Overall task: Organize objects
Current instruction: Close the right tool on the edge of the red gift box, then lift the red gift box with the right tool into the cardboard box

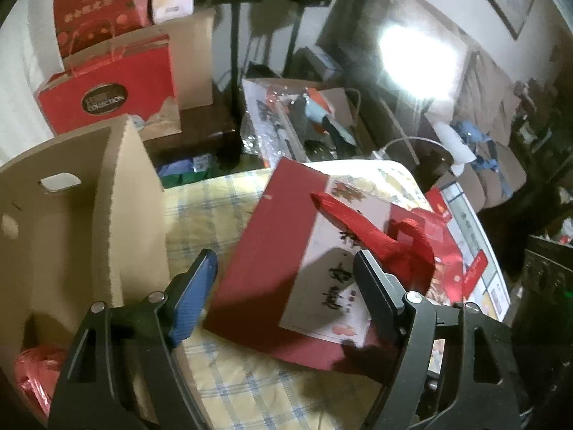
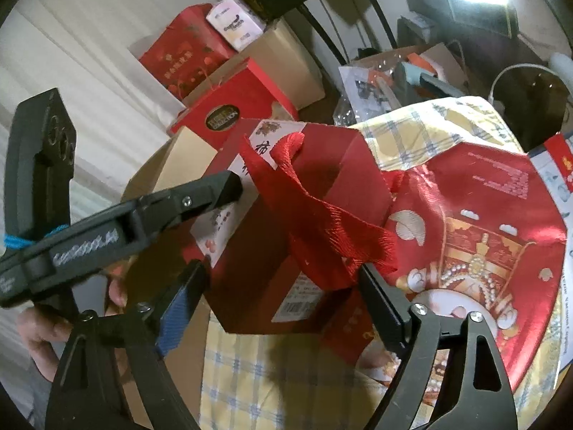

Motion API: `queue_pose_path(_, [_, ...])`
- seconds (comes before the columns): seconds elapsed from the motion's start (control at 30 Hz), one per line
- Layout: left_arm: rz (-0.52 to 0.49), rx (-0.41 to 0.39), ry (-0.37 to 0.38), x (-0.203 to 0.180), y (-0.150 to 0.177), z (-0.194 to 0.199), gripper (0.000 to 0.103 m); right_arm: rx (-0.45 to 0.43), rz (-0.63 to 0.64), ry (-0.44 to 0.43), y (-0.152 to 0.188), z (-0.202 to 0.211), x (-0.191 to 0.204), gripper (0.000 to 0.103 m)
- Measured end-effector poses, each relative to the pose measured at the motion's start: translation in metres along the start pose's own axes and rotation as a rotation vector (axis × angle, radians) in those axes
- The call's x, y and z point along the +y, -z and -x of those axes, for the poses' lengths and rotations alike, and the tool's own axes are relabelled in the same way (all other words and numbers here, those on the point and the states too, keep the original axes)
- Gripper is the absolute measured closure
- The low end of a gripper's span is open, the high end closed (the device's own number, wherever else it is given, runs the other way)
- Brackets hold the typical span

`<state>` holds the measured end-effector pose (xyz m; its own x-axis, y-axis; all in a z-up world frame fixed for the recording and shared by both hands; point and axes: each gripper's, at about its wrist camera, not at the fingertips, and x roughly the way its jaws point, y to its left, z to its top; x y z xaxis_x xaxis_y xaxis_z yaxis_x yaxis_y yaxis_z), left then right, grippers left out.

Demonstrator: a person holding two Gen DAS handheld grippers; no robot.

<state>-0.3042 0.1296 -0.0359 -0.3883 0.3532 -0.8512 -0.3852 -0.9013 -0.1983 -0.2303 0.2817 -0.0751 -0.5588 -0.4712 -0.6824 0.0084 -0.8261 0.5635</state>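
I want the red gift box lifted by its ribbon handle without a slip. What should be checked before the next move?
1. Right gripper open: ok.
2. Ribbon handle between its fingers: cannot tell; the loop stands just beyond the tips.
3. Left gripper open, gripping nothing: ok.
4. Red gift box resting on the checked cloth: ok.
5. Cardboard box open to receive it: ok.
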Motion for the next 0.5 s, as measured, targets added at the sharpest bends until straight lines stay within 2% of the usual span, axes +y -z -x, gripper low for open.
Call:
queue_pose_path(0.13, [0.001, 0.001, 0.006, -0.002, 0.001, 0.000, 0.028, 0.021, -0.036, -0.040, -0.003, -0.005, -0.001, 0.023])
queue_pose_path(0.23, [0.003, -0.001, 0.008, -0.001, 0.001, 0.001, 0.029, 0.024, -0.037, -0.035, -0.005, -0.005, 0.001, 0.022])
queue_pose_path(0.37, [0.046, -0.012, 0.066, 0.001, 0.004, 0.009, 0.029, 0.004, -0.013, -0.001, -0.009, 0.000, 0.007, 0.024])
queue_pose_path(0.5, [0.031, -0.046, 0.073, -0.007, 0.006, 0.025, 0.029, -0.006, 0.005, 0.000, -0.013, 0.007, 0.013, 0.026])
